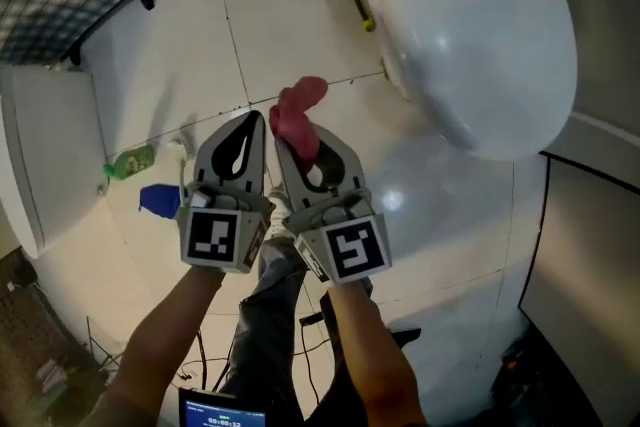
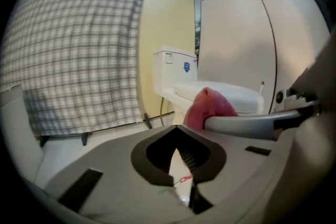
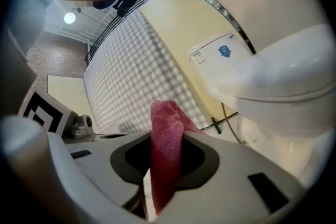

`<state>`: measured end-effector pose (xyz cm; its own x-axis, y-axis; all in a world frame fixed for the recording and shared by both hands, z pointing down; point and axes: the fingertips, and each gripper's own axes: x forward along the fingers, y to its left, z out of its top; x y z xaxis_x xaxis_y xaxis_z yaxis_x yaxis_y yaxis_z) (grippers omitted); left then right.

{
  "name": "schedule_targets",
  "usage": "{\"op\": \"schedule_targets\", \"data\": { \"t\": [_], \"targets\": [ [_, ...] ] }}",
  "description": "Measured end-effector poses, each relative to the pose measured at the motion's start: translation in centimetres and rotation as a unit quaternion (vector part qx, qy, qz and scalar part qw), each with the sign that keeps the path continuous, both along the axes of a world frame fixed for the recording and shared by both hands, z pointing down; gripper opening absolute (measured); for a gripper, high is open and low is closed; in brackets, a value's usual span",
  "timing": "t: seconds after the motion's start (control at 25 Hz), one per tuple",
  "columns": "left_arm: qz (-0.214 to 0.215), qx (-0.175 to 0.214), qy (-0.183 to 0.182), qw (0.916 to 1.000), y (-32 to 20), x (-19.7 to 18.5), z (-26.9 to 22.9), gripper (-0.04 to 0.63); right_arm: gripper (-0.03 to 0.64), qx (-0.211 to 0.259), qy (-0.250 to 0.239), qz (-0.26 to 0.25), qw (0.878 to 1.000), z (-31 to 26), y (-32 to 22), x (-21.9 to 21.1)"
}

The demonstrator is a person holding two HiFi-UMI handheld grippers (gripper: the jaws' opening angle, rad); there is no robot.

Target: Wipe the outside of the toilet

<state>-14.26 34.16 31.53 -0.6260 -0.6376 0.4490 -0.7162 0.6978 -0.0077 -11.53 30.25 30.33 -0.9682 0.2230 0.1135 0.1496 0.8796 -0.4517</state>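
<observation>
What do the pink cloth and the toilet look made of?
The pink cloth shows fuzzy matte pile: likely terry or microfibre. The toilet is glossy white with sharp highlights: probably glazed ceramic, possibly part plastic.

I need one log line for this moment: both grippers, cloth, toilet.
left gripper: shut, empty | right gripper: shut on cloth | cloth: pink, apart from toilet | wipe contact: none

The white ceramic toilet (image 1: 480,45) and white floor tiles (image 1: 300,25) look smooth and glossy; the pink terry cloth (image 1: 297,120) is nappy and matt.
</observation>
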Motion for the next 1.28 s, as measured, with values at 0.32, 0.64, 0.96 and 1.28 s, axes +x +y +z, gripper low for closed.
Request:
{"op": "schedule_targets", "data": {
  "t": [0.32,0.64,0.96,1.28],
  "targets": [
    [-0.067,0.041,0.019,0.9967,7.6,-5.0,-2.1,0.011,0.091,0.007,0.015,-0.025,1.000,-1.2,8.0,-5.6],
    [-0.023,0.054,0.034,0.9977,6.5,-12.5,-2.3,0.011,0.091,0.050,0.035,0.026,0.998,0.4,4.7,-13.0],
    [0.033,0.063,0.033,0.9969,-2.1,-20.6,6.6,0.011,0.091,0.148,0.027,0.122,0.981,9.4,-6.2,-22.4],
    [0.090,0.077,0.024,0.9927,-10.8,-26.6,15.9,0.011,0.091,0.204,0.014,0.178,0.963,17.5,-15.1,-29.4]
  ]
}}
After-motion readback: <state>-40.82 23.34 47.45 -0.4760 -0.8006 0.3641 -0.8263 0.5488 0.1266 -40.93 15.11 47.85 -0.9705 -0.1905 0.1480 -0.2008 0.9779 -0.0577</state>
